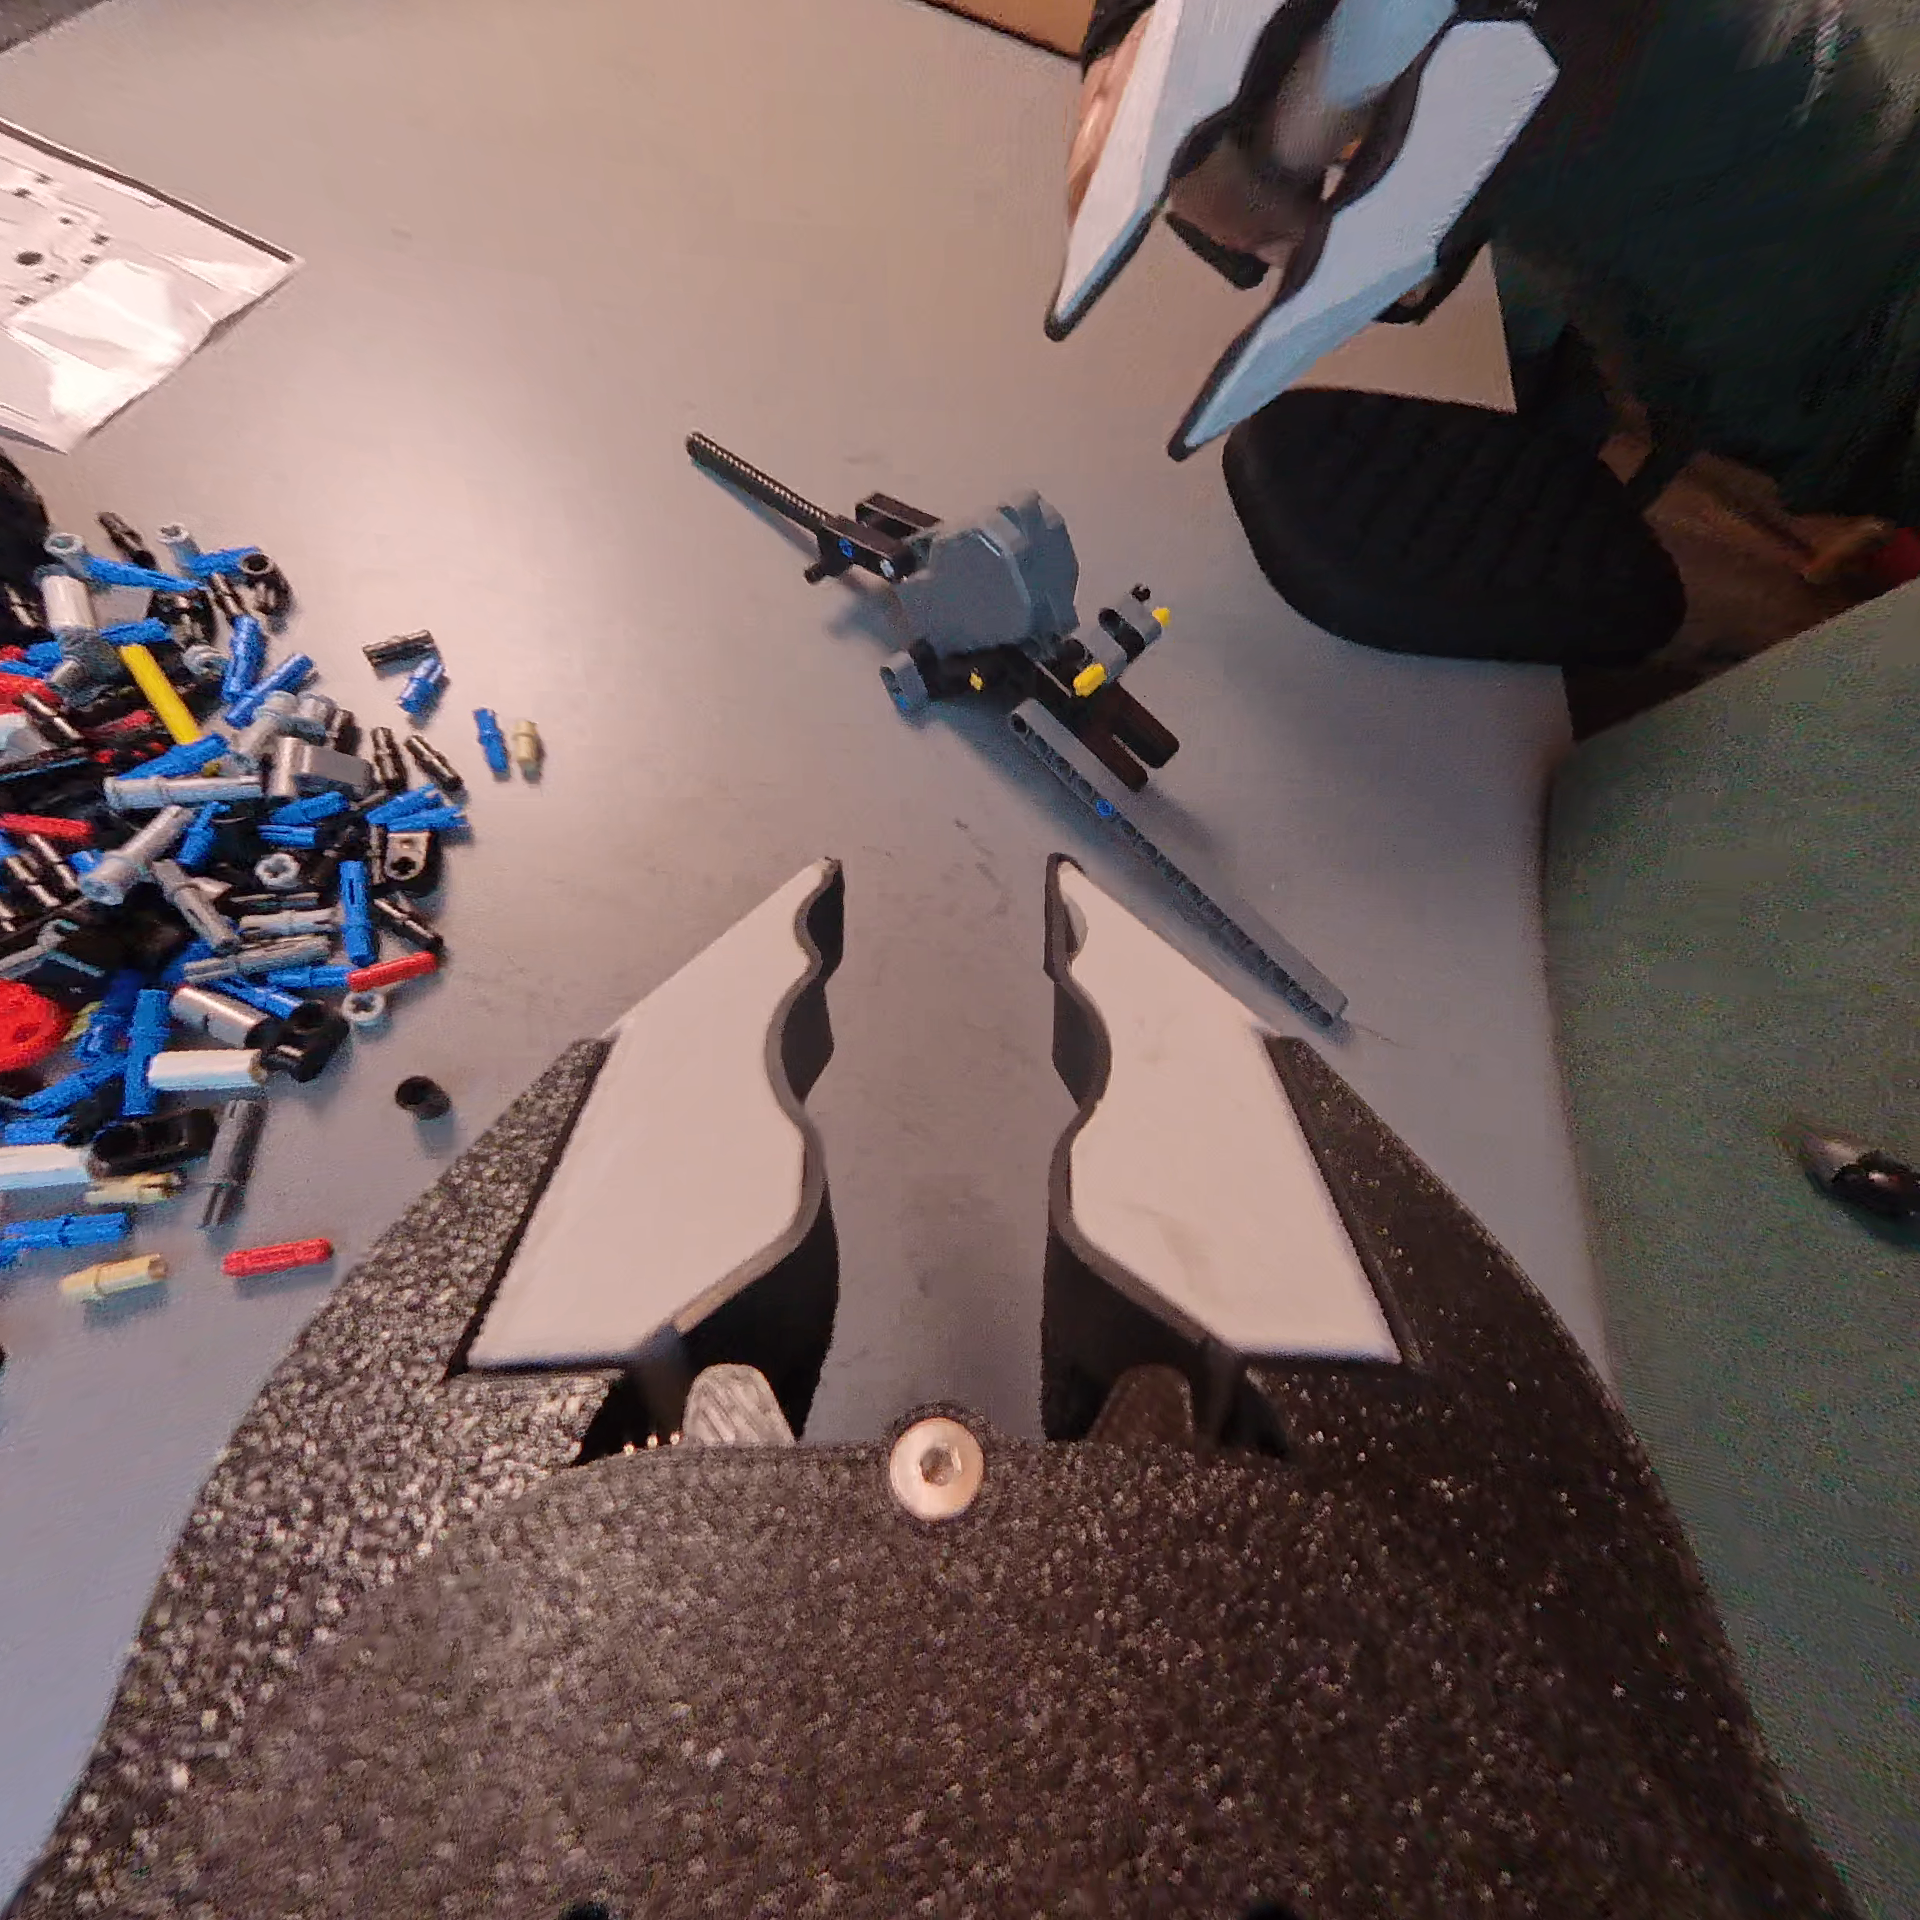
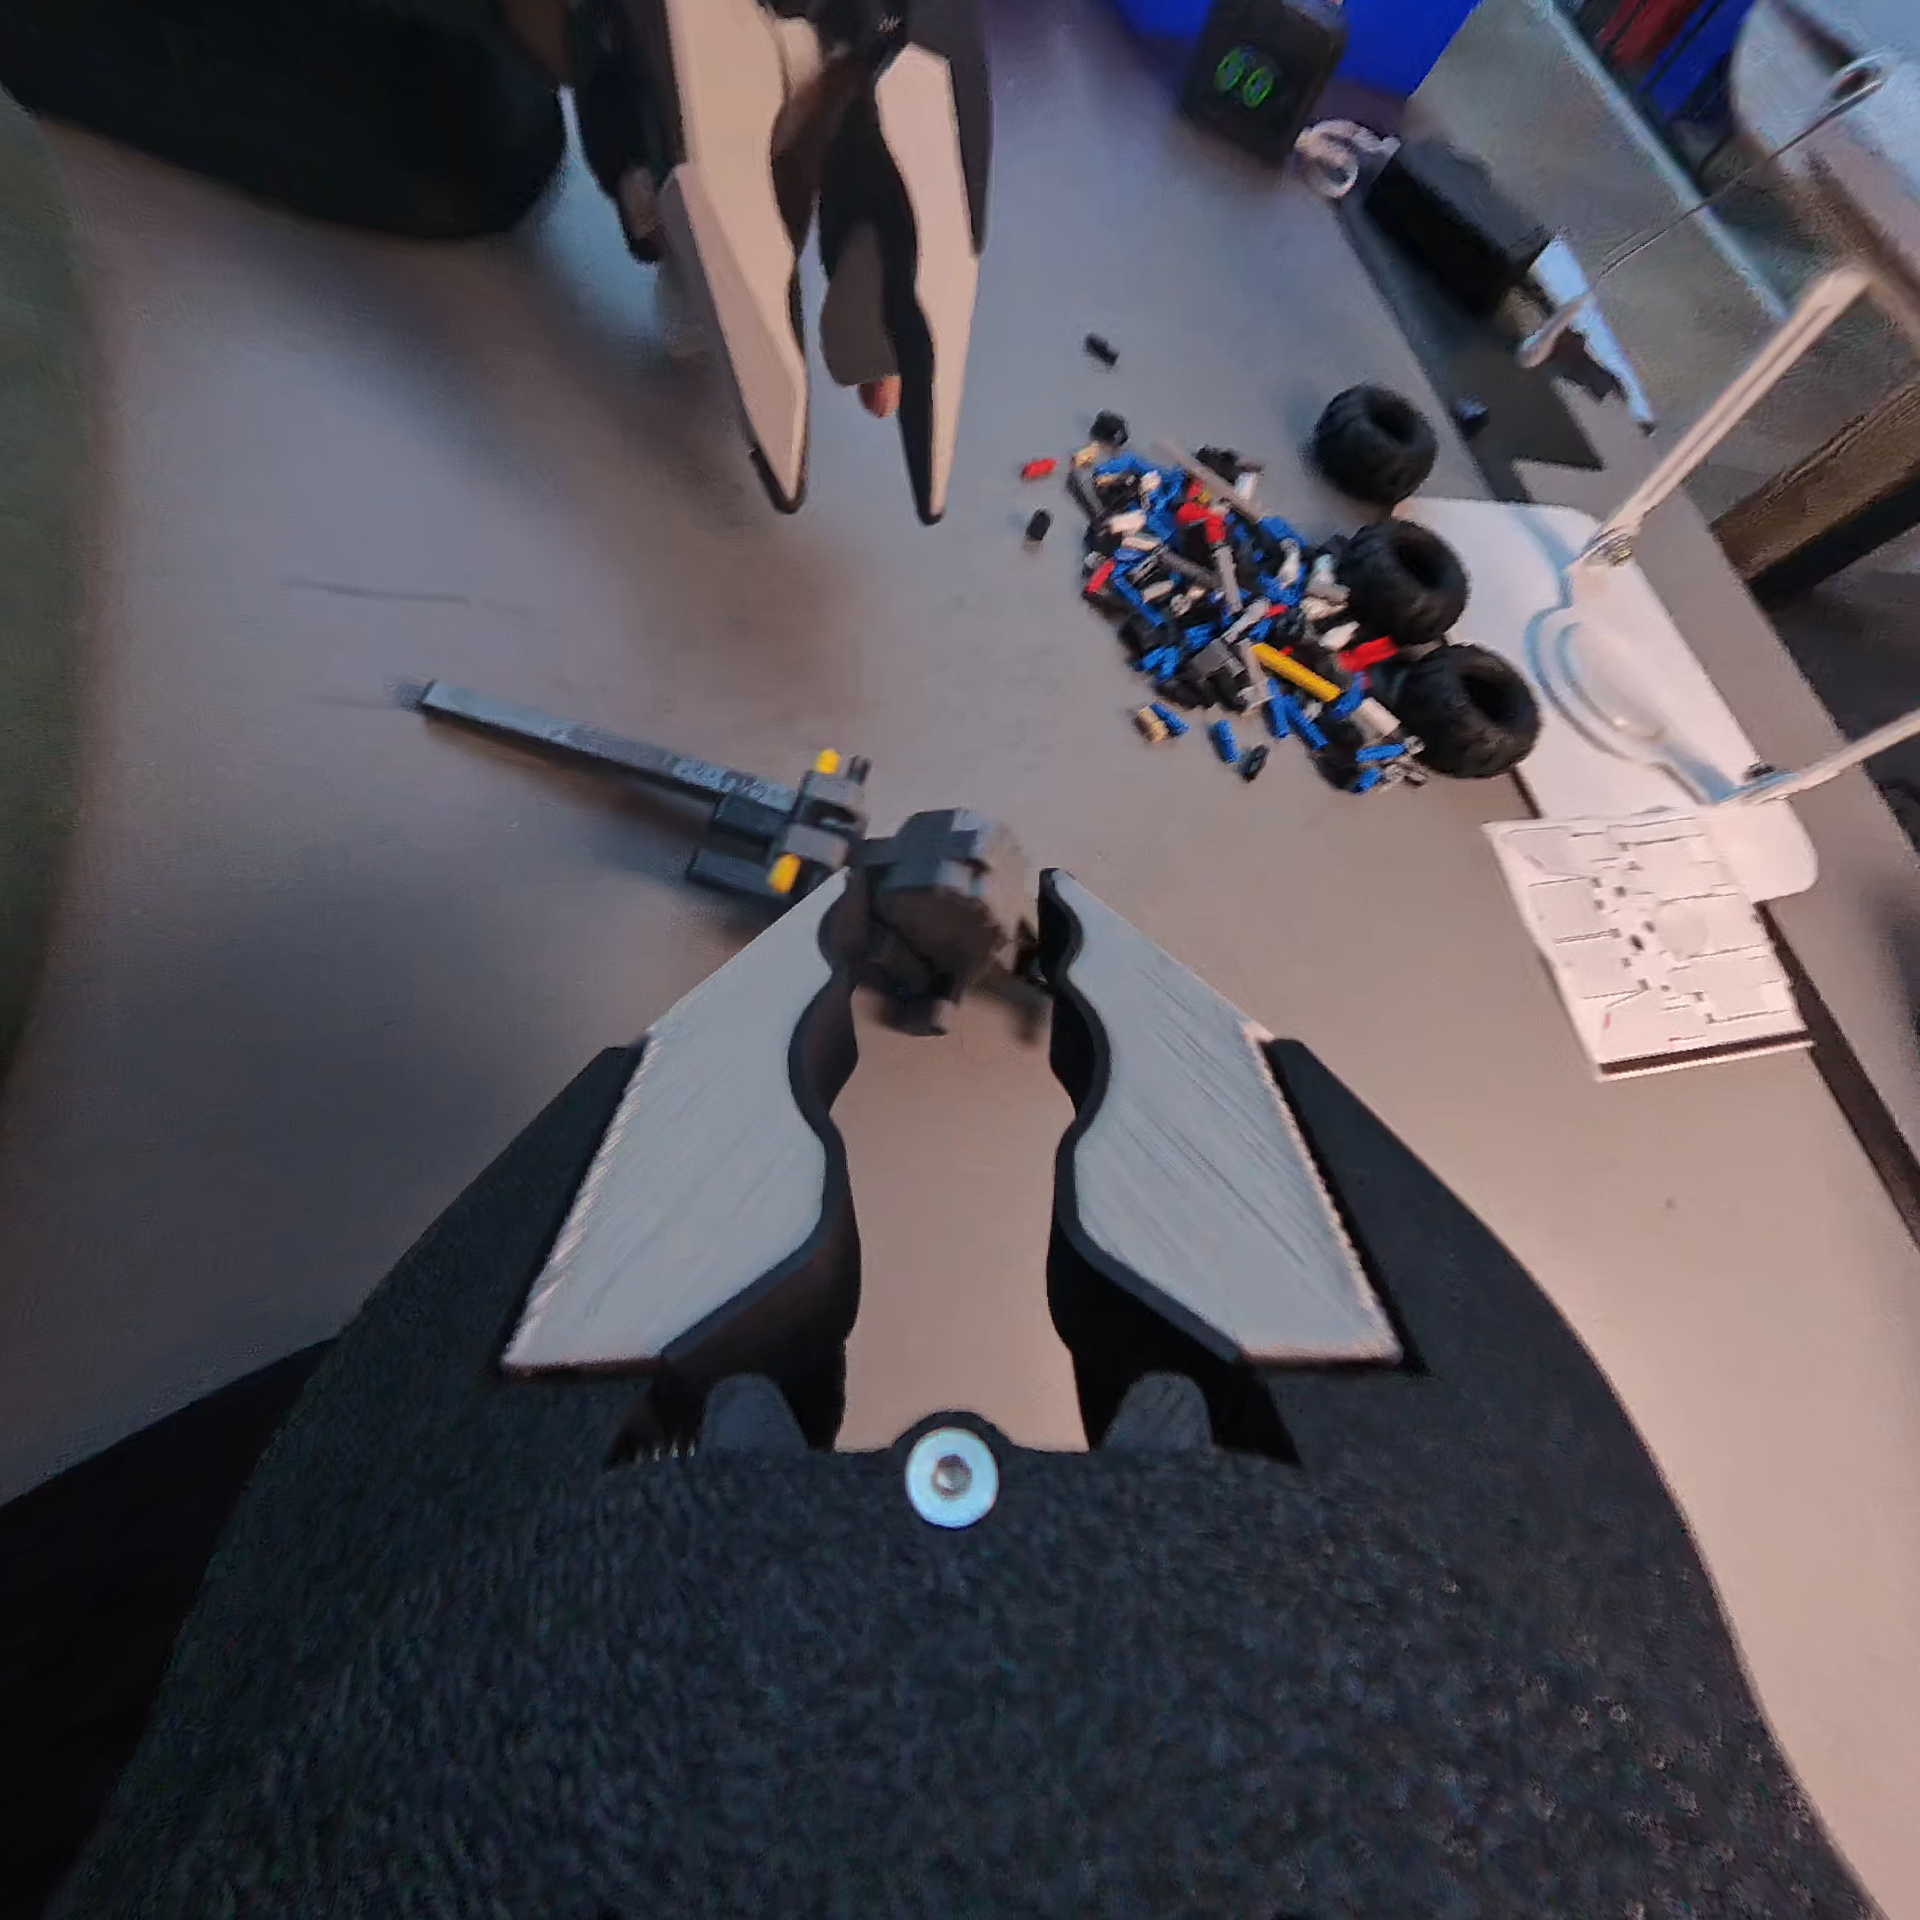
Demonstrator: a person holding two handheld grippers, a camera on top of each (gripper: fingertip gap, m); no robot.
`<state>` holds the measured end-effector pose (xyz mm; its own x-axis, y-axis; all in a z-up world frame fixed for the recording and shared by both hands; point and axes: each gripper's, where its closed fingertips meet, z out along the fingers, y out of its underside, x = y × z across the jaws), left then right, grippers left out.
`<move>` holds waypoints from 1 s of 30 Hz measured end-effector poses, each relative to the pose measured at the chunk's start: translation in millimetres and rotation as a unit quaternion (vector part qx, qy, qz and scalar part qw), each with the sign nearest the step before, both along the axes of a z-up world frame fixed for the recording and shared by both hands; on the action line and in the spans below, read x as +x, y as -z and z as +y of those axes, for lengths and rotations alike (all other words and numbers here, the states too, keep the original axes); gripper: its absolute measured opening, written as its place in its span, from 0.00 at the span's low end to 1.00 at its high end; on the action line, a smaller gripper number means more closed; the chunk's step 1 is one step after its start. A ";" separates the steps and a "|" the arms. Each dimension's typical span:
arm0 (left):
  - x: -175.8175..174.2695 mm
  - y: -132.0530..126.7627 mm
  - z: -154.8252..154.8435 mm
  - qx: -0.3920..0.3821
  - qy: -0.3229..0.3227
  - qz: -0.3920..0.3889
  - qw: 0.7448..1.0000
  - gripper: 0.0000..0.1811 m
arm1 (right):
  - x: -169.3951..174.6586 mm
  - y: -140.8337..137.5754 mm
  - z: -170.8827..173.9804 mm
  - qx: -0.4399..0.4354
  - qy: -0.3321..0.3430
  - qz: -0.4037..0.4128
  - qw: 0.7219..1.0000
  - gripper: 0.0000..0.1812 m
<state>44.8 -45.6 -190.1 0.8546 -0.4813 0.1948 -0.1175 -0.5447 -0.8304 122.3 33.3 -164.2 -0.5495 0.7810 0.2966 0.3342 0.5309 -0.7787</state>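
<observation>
Left wrist view: looks steeply down along its 2 fingers at the grey counter [image 1: 623,312] from close above. Right wrist view: faces the opposite way, lower and nearer. Both share the brick assembly [image 1: 997,603] [image 2: 790,821] and loose parts pile [image 1: 177,883] [image 2: 1236,613].

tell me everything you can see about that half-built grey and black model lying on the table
The half-built model lies flat on the grey table, apart from the loose parts pile. It looks like plastic: a chunky grey housing in the middle, black beams, small yellow and blue pins, a black toothed rod at one end, a long grey holed beam at the other. Neither tool grips it; the right tool hovers open at its housing.
</observation>
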 end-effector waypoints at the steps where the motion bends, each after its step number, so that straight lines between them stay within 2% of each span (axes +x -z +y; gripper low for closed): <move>1: 3.1 5.9 1.1 -0.004 0.003 0.017 1.000 0.20 | 4.4 9.4 -7.2 0.024 0.007 -0.015 1.000 0.18; 4: 24.9 15.3 2.8 -0.022 0.029 0.022 0.999 0.19 | 5.1 27.4 -23.0 0.085 0.027 -0.025 0.996 0.20; 9: 66.1 21.7 0.4 -0.048 0.060 0.027 0.997 0.18 | -7.7 23.5 -43.0 0.094 0.055 0.003 0.994 0.21; 12: 66.4 19.3 1.4 -0.029 0.055 0.064 0.996 0.18 | -15.5 31.4 -28.4 0.184 0.093 -0.015 0.978 0.15; 13: 63.9 16.5 1.6 -0.024 0.050 0.066 0.996 0.18 | -15.1 35.1 -27.3 0.209 0.082 -0.024 0.974 0.09; 14: 60.5 12.6 1.5 -0.019 0.044 0.064 0.997 0.18 | -15.3 35.5 -27.1 0.227 0.071 -0.026 0.971 0.08; 16: 52.1 3.9 -0.3 -0.003 0.037 0.061 0.997 0.19 | -11.9 35.2 -30.8 0.263 0.009 -0.030 0.964 0.07; 17: 46.9 -0.1 -1.0 0.008 0.036 0.066 0.997 0.20 | -8.6 35.1 -35.6 0.280 -0.045 -0.022 0.959 0.07; 19: 38.0 -5.1 -2.8 0.026 0.046 0.085 0.995 0.25 | -1.2 31.9 -47.5 0.306 -0.150 0.008 0.940 0.00; 21: 34.2 -10.6 -2.7 0.048 0.059 0.102 0.992 0.30 | 7.3 30.4 -57.8 0.344 -0.242 0.032 0.906 0.00; 23: 35.7 -16.4 -1.1 0.073 0.077 0.125 0.987 0.33 | 14.7 38.1 -53.2 0.414 -0.307 0.025 0.857 0.00; 24: 34.9 -16.5 2.1 0.083 0.083 0.150 0.982 0.33 | 17.1 42.1 -49.1 0.441 -0.327 0.022 0.836 0.00; 25: 32.9 -14.6 6.5 0.087 0.087 0.178 0.976 0.34 | 17.4 43.4 -45.8 0.449 -0.329 0.019 0.831 0.00; 26: 30.6 -11.8 10.8 0.082 0.087 0.198 0.973 0.34 | 15.3 40.2 -45.5 0.426 -0.309 0.017 0.850 0.00; 27: 30.0 -9.6 13.8 0.072 0.086 0.206 0.972 0.34 | 12.1 34.8 -45.2 0.383 -0.269 0.005 0.884 0.03; 29: 33.8 -11.3 15.9 0.073 0.088 0.196 0.974 0.34 | 6.7 22.8 -46.4 0.266 -0.167 -0.033 0.949 0.19; 30: 34.2 -12.1 16.0 0.076 0.087 0.194 0.974 0.33 | 4.2 17.4 -48.4 0.211 -0.120 -0.042 0.969 0.25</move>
<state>79.0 -29.6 -178.0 0.7530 -0.6235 -0.2104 -0.5175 -0.3636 -0.7746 126.5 -15.1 -181.5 -0.7370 0.4465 0.5074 0.2148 0.8665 -0.4506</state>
